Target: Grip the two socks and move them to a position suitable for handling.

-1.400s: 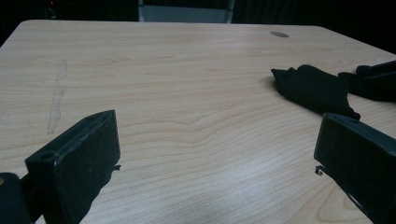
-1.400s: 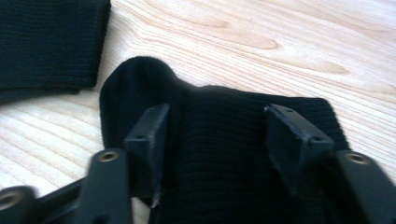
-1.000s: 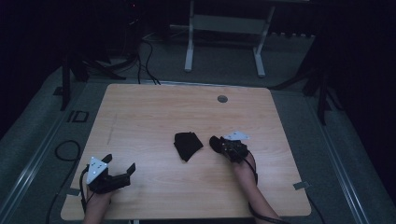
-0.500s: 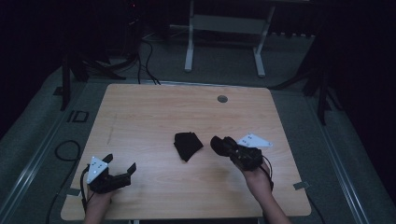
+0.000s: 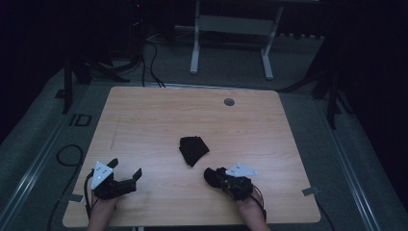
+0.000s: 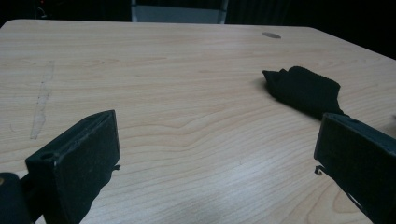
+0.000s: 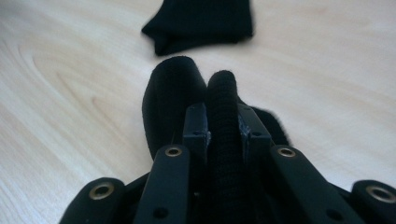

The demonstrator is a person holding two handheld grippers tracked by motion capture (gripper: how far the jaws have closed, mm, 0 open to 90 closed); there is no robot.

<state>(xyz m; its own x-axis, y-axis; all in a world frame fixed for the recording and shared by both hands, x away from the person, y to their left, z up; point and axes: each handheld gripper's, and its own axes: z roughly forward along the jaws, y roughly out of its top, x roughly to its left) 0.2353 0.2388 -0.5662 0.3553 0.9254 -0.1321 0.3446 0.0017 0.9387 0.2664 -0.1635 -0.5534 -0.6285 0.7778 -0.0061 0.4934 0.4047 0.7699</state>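
Pulled back toward the desk's (image 5: pixel 144 120) near edge, right tongs (image 5: pixel 211 174) clamped on a black sock (image 7: pixel 224 107), leaving the folded sock (image 5: pixel 193 149) behind; left tongs (image 5: pixel 126 174) wide open, empty.

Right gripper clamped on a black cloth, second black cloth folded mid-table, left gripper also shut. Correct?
Not quite: the left gripper is open, its jaws wide apart with bare table between them, as the left gripper view shows. The rest holds: the right gripper is shut on a black cloth, and the folded cloth lies mid-table.
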